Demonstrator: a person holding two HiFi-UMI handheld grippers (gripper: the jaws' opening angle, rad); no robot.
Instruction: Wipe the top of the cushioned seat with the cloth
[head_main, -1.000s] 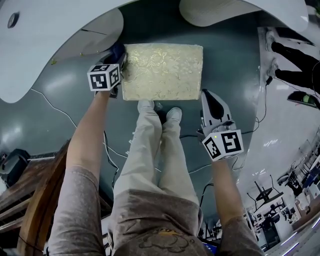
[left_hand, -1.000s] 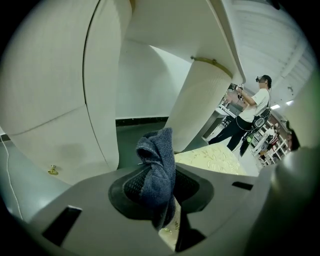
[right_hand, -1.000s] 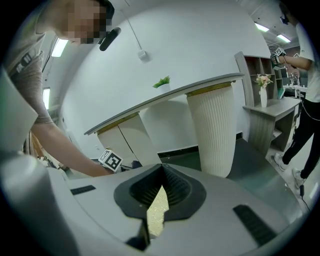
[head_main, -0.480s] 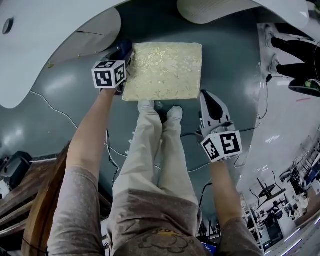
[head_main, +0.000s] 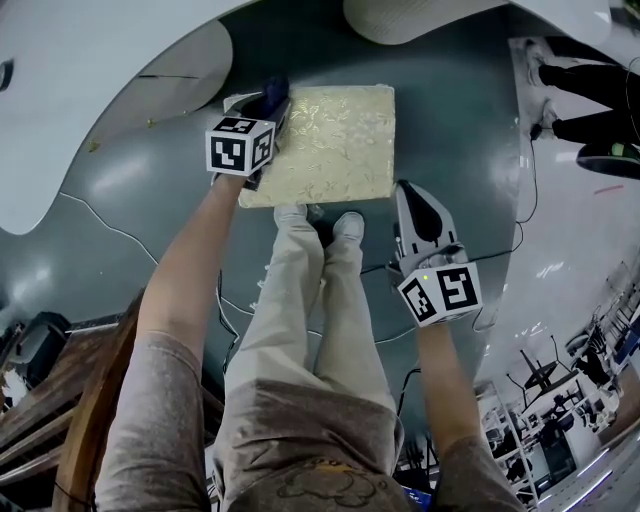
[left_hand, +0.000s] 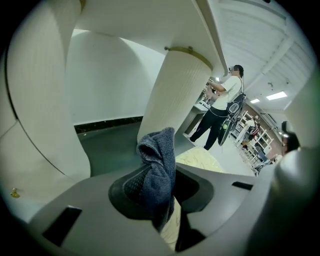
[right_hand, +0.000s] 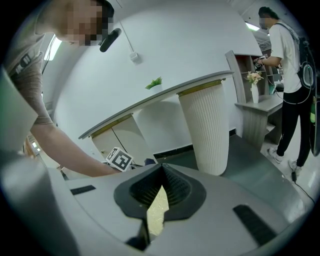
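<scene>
The cushioned seat (head_main: 330, 145) is a cream square with a gold pattern, standing on the dark floor in front of my feet. My left gripper (head_main: 274, 102) reaches over the seat's left part, shut on a dark blue cloth (head_main: 268, 100). In the left gripper view the cloth (left_hand: 159, 172) bunches up between the jaws, with the seat (left_hand: 197, 159) just beyond. My right gripper (head_main: 404, 190) hangs off the seat's near right corner, shut and holding nothing. In the right gripper view a sliver of the seat (right_hand: 157, 212) shows through the slit below the right gripper (right_hand: 161, 192).
A curved white counter (head_main: 90, 60) wraps the far left, and a white ribbed pedestal (head_main: 420, 15) stands behind the seat. Cables (head_main: 100, 215) trail on the floor. My shoes (head_main: 345, 228) touch the seat's near edge. Another person (head_main: 585, 75) stands at the far right. Wooden furniture (head_main: 60, 400) sits near left.
My left gripper has carried the cloth from the seat's left edge rightward and farther away, onto the seat top. The right gripper has barely moved.
</scene>
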